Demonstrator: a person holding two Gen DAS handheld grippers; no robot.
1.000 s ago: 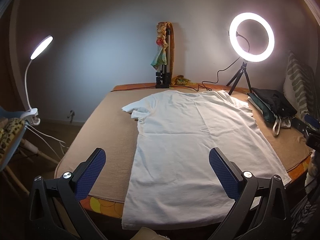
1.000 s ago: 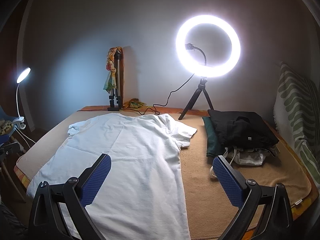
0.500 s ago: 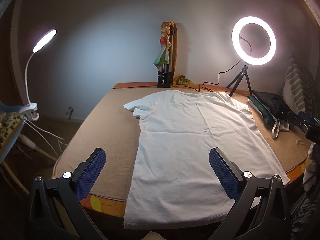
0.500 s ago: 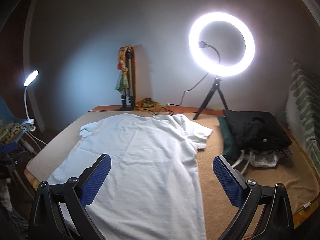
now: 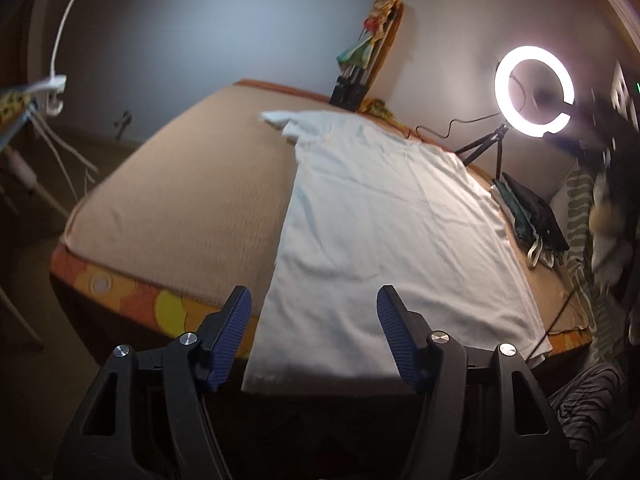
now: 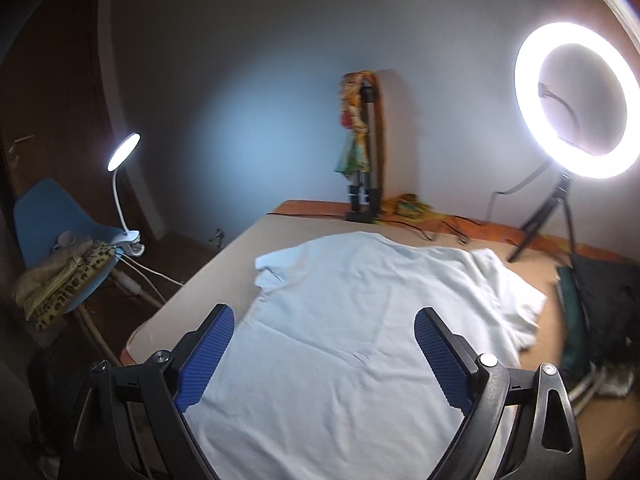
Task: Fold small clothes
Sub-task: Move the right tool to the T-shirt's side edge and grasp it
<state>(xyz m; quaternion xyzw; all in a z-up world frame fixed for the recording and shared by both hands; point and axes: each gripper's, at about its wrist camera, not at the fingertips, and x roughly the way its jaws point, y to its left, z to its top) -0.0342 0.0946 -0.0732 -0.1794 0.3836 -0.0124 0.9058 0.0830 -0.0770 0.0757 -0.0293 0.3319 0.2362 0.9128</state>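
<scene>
No readable text, labels, brands or numbers on anything in either view

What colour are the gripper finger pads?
Blue, with a fine textured grid; the pads show best in the right wrist view.

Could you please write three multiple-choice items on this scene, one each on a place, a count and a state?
1. Where does the white T-shirt lie?
A. Flat on the bed
B. Over the blue chair
C. On the floor

2. How many lit lamps show in the right wrist view?
A. One
B. Two
C. Three

3. What do the jaws of the left gripper hold?
A. The shirt hem
B. A black garment
C. Nothing

Answers:
1 A: the shirt is spread out on the tan bed cover.
2 B: the ring light and the clip lamp both glow.
3 C: the jaws, which have just been closing, stand apart above the hem with nothing between the pads.
</scene>
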